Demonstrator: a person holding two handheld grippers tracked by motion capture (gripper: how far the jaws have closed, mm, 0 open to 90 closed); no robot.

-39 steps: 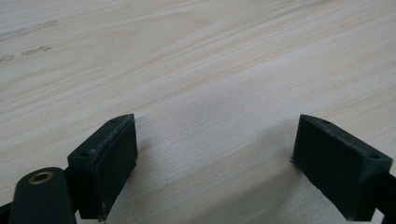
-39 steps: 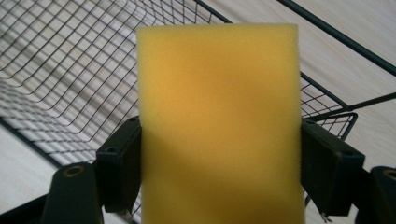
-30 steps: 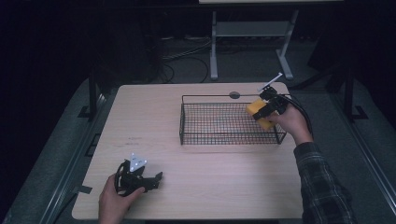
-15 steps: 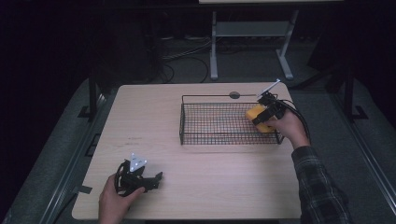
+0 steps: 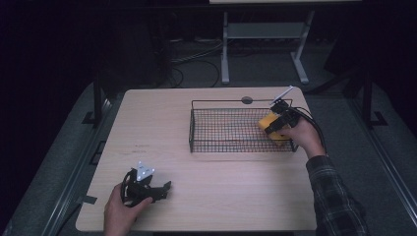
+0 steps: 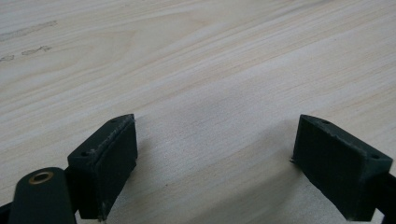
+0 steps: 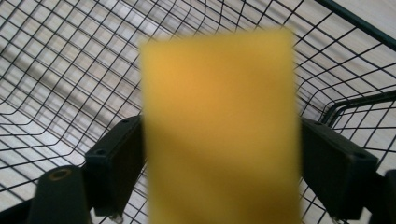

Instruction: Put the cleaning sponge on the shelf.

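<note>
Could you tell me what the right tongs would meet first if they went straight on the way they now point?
Probably the wire basket: beyond the yellow block between the right tongs, its mesh floor and wall lie ahead, though depth is unclear.

yellow block (image 7: 219, 130) between jaws, wire basket (image 7: 70, 70)

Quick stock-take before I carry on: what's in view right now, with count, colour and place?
yellow block: one, yellow, between the right gripper's jaws over the basket's right end
wire basket: one, black, on the table's far right part
table: one, light wood
dark disc: one, on the table behind the basket
left gripper: one, black, open, resting at the near left
right gripper: one, black, jaws just opening around the block
</note>
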